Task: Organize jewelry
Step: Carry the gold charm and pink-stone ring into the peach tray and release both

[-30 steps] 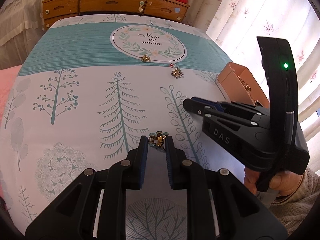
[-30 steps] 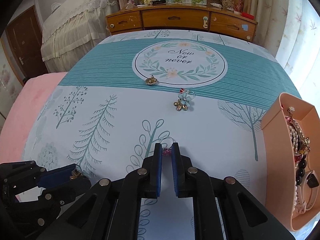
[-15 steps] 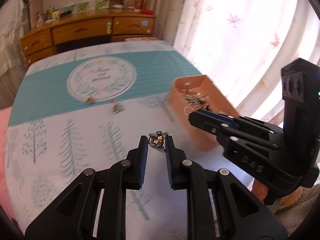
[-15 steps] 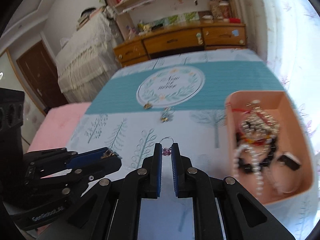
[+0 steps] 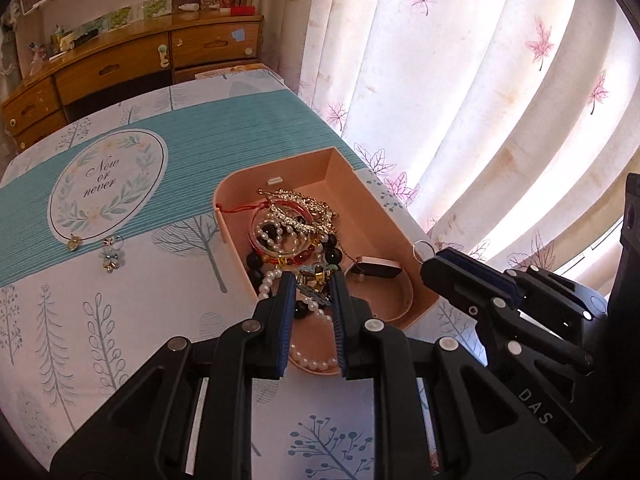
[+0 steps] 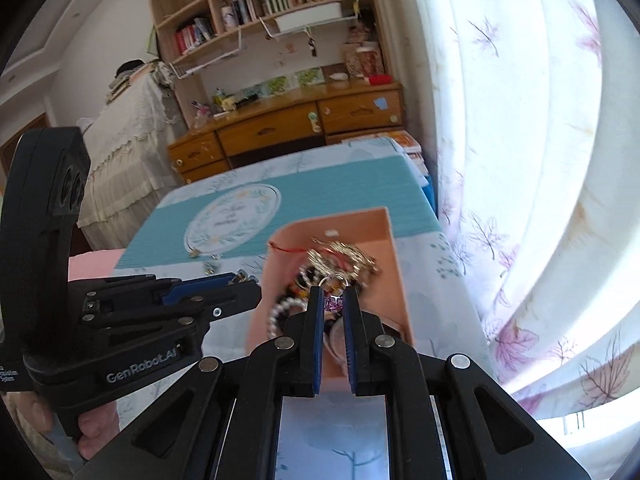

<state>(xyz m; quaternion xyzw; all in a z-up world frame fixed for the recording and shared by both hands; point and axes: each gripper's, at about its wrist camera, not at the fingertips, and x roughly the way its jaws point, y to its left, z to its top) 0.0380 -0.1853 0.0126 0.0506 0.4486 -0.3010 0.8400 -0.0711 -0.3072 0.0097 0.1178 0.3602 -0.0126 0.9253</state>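
A pink jewelry box (image 5: 352, 184) holds a tangle of pearl strands, beads and gold chains on the tree-print table. My left gripper (image 5: 313, 280) is shut on a gold and teal brooch (image 5: 314, 278) and holds it over the box's near end. My right gripper (image 6: 333, 300) is shut on a silver ring with a purple stone (image 6: 333, 302) above the same box (image 6: 394, 280). In the left wrist view the right gripper (image 5: 430, 258) shows the ring (image 5: 423, 247) at its tip beside the box's right rim.
A gold pendant (image 5: 73, 243) and a flower brooch (image 5: 109, 258) lie on the cloth left of the box. A floral curtain (image 5: 460, 100) hangs close behind the box. A wooden dresser (image 5: 120, 64) stands beyond the table's far end.
Both grippers have swung right with their pieces, from over the open cloth to above the pink box. The box now fills the middle of both views.
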